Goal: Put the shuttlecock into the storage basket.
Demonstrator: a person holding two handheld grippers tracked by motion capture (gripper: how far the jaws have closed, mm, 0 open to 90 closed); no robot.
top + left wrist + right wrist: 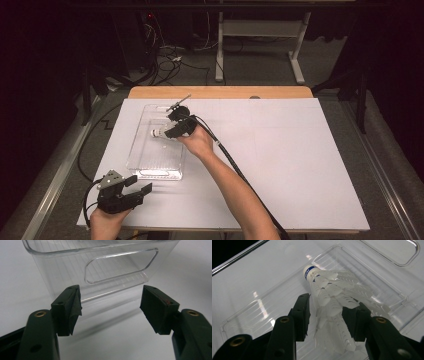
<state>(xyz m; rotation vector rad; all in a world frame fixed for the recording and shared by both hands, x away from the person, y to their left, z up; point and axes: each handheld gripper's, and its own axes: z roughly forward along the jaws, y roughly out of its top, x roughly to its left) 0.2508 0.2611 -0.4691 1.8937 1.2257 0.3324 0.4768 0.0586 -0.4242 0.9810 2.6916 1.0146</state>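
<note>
A clear plastic bin stands on the white sheet at the left of the table. My right gripper reaches into it from the right, shut on the feather skirt of a white shuttlecock. In the right gripper view the shuttlecock hangs above the ribbed floor of the bin, its blue-banded cork pointing away between the jaws of my right gripper. My left gripper rests open near the table's front left corner. In the left gripper view the left gripper faces the bin's near wall and its handle cut-out.
The white sheet covers most of the wooden table, with bare room to the right of the bin. The right gripper's black cable runs along the forearm. A desk frame and floor cables lie beyond the far edge.
</note>
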